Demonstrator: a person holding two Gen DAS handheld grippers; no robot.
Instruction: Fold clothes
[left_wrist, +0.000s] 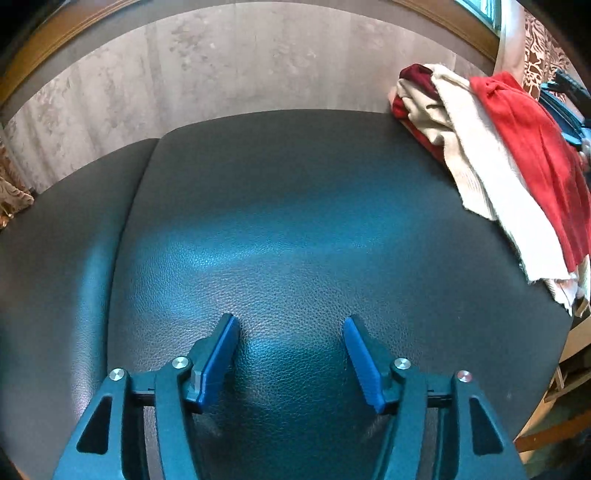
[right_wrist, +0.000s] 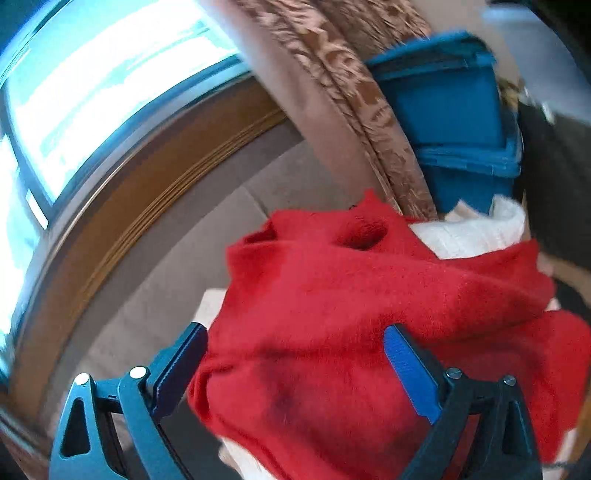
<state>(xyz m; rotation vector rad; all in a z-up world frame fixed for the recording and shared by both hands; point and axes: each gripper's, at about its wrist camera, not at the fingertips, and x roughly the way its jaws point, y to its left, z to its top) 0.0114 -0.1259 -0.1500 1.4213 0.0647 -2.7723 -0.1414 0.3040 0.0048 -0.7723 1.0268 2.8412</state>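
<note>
A heap of clothes lies at the right edge of a dark leather surface: a bright red garment on top, a cream one under it, a dark red piece at the far end. My left gripper hovers open over bare leather, well left of the heap, nothing between its blue pads. In the right wrist view my right gripper stands wide open around a bulge of the red garment. The cloth fills the gap between the fingers, which do not pinch it. White knit shows behind.
A blue plastic bin stands behind the heap beside a patterned brown curtain. A window with a wooden frame runs along the left. A pale wall rises behind the leather surface, with wooden furniture at the lower right.
</note>
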